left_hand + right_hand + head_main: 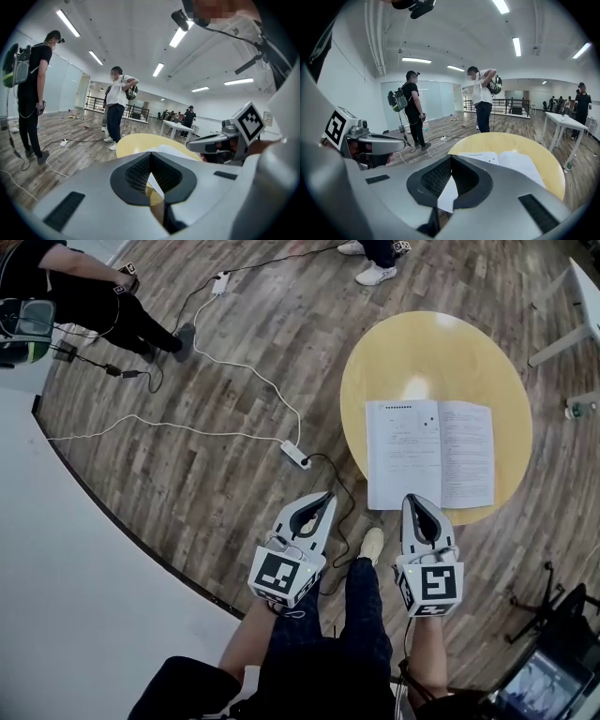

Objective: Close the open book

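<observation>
An open book (429, 454) with white printed pages lies flat on the near side of a round yellow table (394, 343). My left gripper (324, 497) hovers over the floor just left of the table's near edge, jaws shut and empty. My right gripper (412, 500) is at the book's near edge, also shut and empty. In the left gripper view, the shut left gripper (150, 157) points at the table (136, 140), with the book (171, 150) beyond. In the right gripper view, the shut right gripper (451, 159) faces the book (508, 161).
A power strip (295, 454) and cables run over the wooden floor left of the table. Two people (483, 101) stand beyond the table. A white table (577, 306) is at the far right, a black stand (544, 601) at the near right.
</observation>
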`<state>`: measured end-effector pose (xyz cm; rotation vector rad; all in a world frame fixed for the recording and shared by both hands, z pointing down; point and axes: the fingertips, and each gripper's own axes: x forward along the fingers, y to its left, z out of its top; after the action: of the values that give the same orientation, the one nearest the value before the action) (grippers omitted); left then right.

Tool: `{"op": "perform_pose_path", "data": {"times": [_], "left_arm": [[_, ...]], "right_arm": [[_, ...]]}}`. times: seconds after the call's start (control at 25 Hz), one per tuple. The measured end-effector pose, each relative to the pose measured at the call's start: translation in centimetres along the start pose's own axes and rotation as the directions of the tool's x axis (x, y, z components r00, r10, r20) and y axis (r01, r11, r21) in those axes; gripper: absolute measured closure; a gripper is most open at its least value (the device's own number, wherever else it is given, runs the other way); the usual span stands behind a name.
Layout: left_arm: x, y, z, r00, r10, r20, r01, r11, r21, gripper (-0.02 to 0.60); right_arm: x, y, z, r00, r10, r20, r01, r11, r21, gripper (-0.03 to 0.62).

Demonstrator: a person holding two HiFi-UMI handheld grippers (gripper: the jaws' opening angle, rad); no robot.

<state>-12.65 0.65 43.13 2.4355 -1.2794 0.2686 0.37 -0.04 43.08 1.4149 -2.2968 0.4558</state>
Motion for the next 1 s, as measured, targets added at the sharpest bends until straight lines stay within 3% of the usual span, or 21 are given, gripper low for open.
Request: {"op": "perform_pose_path", "data": {"times": [0.28, 0.4, 0.48, 0.52, 0.56, 0.6, 0.72, 0.92, 0.96, 1.0], "left_arm": [[1.7, 1.1, -5.7, 0.997, -0.004, -0.072, 0.000, 0.998, -0.061, 0.584], [1.7, 1.3, -7.1, 0.996, -0.001, -0.088, -0.007, 0.996, -0.090, 0.584], [1.6, 1.4, -7.2, 0.996, -0.003, -0.088, -0.006, 0.995, -0.102, 0.584], [1.6, 1.5, -7.1, 0.996, -0.003, -0.086, -0.006, 0.994, -0.105, 0.584], [1.6, 1.8, -7.1, 0.996, -0.002, -0.085, -0.007, 0.994, -0.108, 0.584], [1.6, 2.0, -7.2, 0.996, -0.001, -0.086, -0.008, 0.994, -0.112, 0.584], [1.4, 3.1, -7.8, 0.995, 0.004, -0.096, -0.016, 0.992, -0.123, 0.584], [1.2, 4.8, -9.1, 0.993, 0.006, -0.118, -0.025, 0.987, -0.156, 0.584], [1.3, 5.1, -9.1, 0.993, 0.006, -0.119, -0.025, 0.987, -0.158, 0.584], [1.5, 5.4, -9.2, 0.993, 0.005, -0.119, -0.024, 0.987, -0.159, 0.584]], "right_arm": [[3.1, 0.2, -5.7, 0.996, 0.013, -0.085, -0.010, 0.999, 0.037, 0.592], [4.4, 0.6, -7.9, 0.985, 0.023, -0.168, -0.018, 0.999, 0.029, 0.592], [5.1, 1.5, -9.0, 0.971, 0.053, -0.233, -0.046, 0.998, 0.036, 0.500], [5.5, 1.8, -9.2, 0.966, 0.050, -0.256, -0.043, 0.999, 0.031, 0.491], [5.9, 2.0, -9.3, 0.962, 0.034, -0.272, -0.030, 0.999, 0.020, 0.448], [6.3, 2.1, -9.5, 0.959, 0.015, -0.284, -0.013, 1.000, 0.012, 0.366], [7.3, 2.4, -10.3, 0.947, -0.035, -0.320, 0.037, 0.999, 0.000, 0.265], [8.1, 1.5, -12.4, 0.885, -0.189, -0.426, 0.149, 0.981, -0.125, 0.230], [8.4, 1.6, -12.7, 0.873, -0.208, -0.441, 0.158, 0.976, -0.147, 0.186], [8.6, 1.6, -12.9, 0.862, -0.224, -0.455, 0.164, 0.972, -0.168, 0.186]]}}
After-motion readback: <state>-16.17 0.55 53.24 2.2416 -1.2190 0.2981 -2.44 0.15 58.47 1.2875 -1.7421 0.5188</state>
